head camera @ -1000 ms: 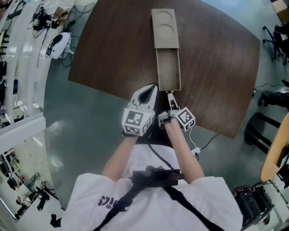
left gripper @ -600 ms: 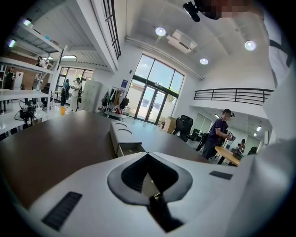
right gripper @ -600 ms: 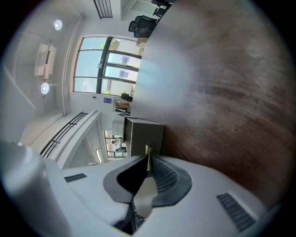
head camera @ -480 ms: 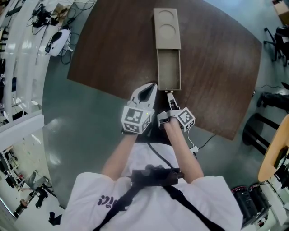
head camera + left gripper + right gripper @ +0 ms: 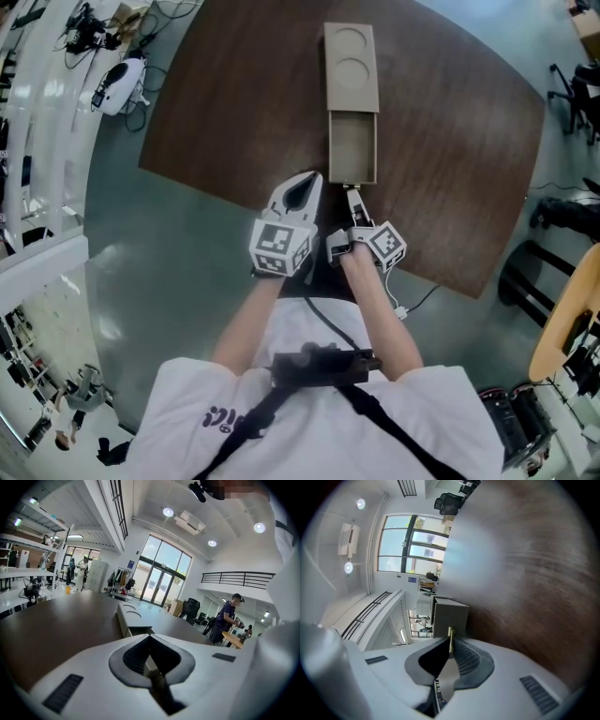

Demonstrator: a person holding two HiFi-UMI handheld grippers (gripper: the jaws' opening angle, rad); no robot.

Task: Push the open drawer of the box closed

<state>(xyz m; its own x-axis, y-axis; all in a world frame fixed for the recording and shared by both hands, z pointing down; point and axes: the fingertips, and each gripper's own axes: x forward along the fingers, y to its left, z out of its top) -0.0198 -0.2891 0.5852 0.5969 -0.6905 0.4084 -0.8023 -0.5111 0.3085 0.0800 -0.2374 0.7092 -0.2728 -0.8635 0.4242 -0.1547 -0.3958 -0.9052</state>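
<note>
Dark bench (image 5: 441, 141), centre frame: drawer (image 5: 352, 150) juts less from box (image 5: 351, 66) than second ago (still part open). Right tool (image 5: 354, 194) jaws just closed, empty, at drawer front; left tool (image 5: 309, 183) closed, empty.

Box (image 5: 352, 56) and drawer (image 5: 353, 150) plain beige-tan (same tone throughout), tabletop (image 5: 234, 103) dark brown with fine wood grain, floor (image 5: 169, 244) grey-green, left gripper (image 5: 312, 178) white with black-and-white square markers.
</note>
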